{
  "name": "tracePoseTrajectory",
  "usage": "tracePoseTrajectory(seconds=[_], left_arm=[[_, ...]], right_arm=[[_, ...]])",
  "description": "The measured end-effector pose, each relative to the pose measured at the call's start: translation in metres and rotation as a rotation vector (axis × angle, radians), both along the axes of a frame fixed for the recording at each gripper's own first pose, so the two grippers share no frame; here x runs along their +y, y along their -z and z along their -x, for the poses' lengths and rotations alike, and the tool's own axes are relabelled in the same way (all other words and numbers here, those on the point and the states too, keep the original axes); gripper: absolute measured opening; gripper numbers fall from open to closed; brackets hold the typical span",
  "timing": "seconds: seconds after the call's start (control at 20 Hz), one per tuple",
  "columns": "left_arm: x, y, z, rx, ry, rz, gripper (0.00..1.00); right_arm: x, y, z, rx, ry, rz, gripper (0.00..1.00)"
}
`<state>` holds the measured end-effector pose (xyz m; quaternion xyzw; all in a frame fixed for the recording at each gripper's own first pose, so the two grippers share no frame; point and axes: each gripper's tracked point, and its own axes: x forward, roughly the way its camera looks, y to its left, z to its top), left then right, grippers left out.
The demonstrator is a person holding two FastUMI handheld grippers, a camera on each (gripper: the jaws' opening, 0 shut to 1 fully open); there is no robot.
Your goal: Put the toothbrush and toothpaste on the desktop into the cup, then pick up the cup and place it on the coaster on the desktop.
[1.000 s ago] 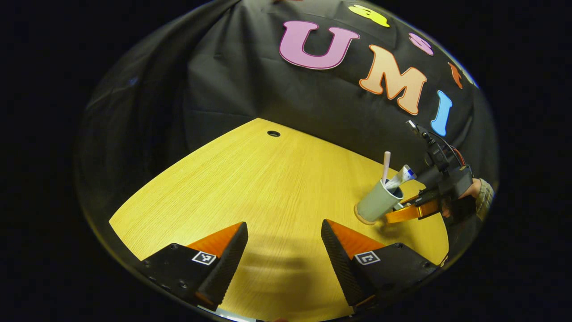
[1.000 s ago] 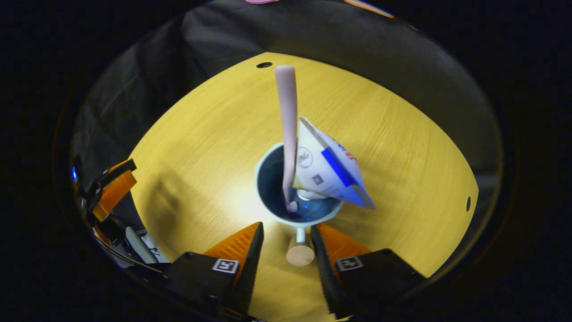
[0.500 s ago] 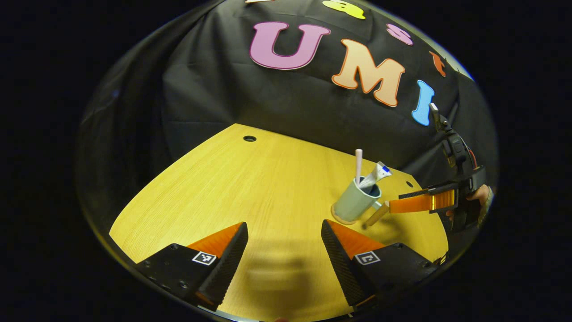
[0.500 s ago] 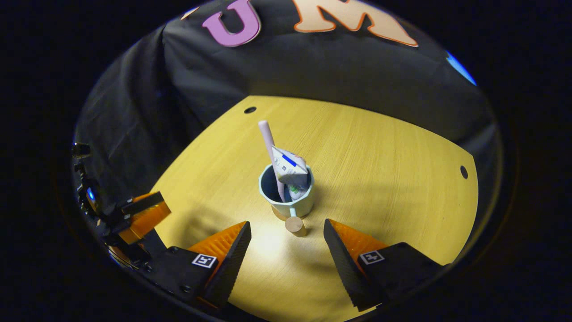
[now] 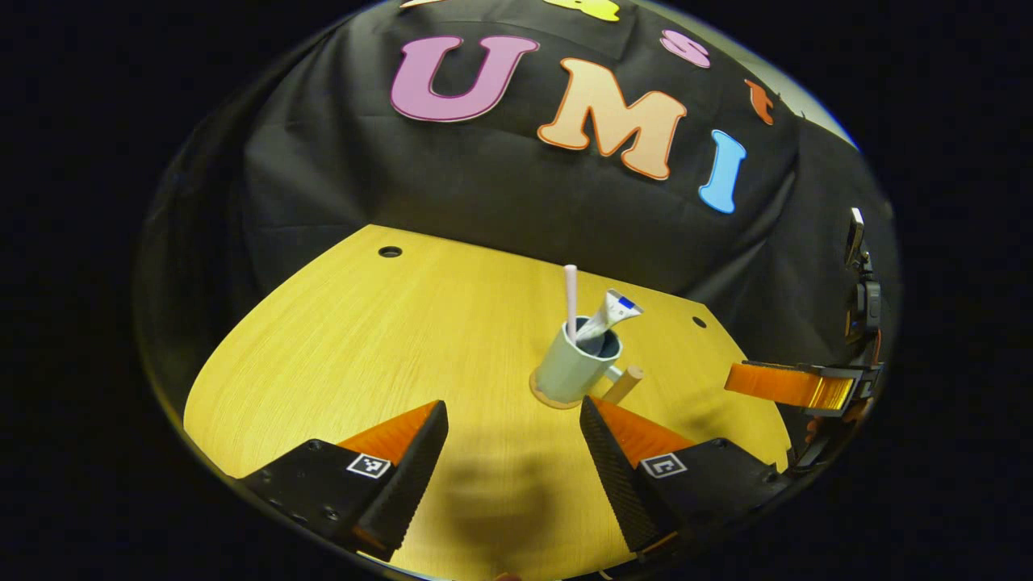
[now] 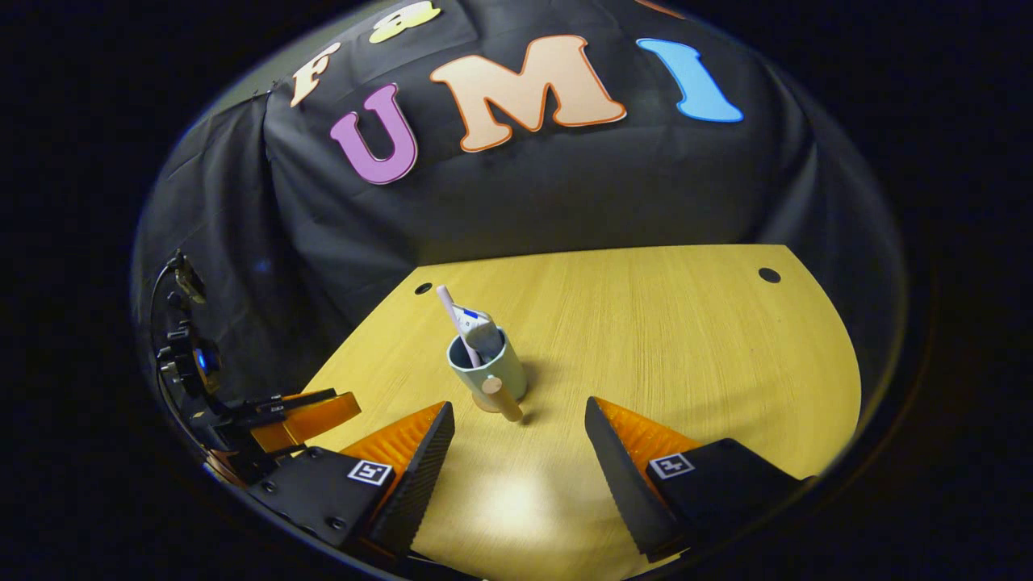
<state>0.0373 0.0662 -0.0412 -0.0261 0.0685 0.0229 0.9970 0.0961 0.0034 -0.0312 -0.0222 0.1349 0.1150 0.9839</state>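
Observation:
A pale green cup [image 5: 571, 370] with a wooden handle [image 5: 624, 384] stands upright on a round tan coaster [image 5: 545, 399] on the yellow desktop. A pink toothbrush [image 5: 570, 300] and a white and blue toothpaste tube [image 5: 609, 314] stick out of it. In the right gripper view the cup [image 6: 491, 369] sits just beyond the fingers, with the toothbrush [image 6: 452, 318] and tube [image 6: 478, 324] inside. My left gripper [image 5: 513, 460] is open over bare wood, the cup just ahead of its right finger. My right gripper [image 6: 520, 460] is open and holds nothing. It also shows as the right gripper [image 5: 795, 385] at the far right.
The yellow wooden desktop [image 6: 670, 339] has small cable holes [image 6: 769, 275] near its back corners. Black cloth walls it in behind. The left gripper [image 6: 278, 413] shows at the lower left of the right gripper view.
My right gripper let go of the cup's handle, opened and drew back and away. The cup stays on the coaster. The left view swung so the cup sits nearer its middle.

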Motion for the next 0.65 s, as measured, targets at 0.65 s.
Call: tracePoseTrajectory(seconds=[0.65], left_arm=[[-0.051,0.019,-0.021,0.089,0.119,0.004,0.96]], right_arm=[[-0.064,-0.003,0.029,-0.041,0.150,-0.103,0.99]])
